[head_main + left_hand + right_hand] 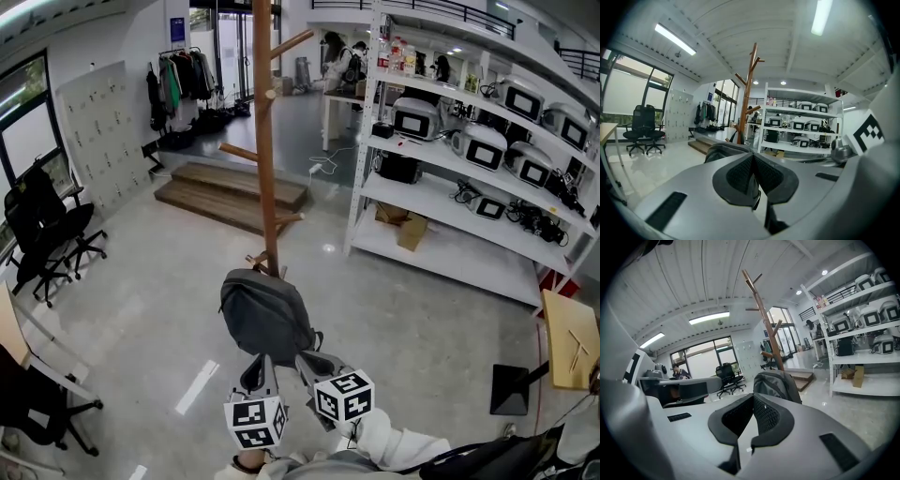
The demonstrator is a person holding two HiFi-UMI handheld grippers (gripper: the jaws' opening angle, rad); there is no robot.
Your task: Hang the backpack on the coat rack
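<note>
Grey workshop floor (141, 309), with one white shelf (450, 197) at the right. One wooden rack (264, 141) rises at centre. The single backpack (265, 314) is at its foot, not hung. Two grippers sit just below it, the left gripper (258, 368) and the right gripper (315, 362). Only the gripper views show the grip: the left fingers (740, 176) are clenched tip to tip, and the right fingers (766, 416) likewise, with nothing between. Only the right gripper view shows a person (675, 372), at middle left.
</note>
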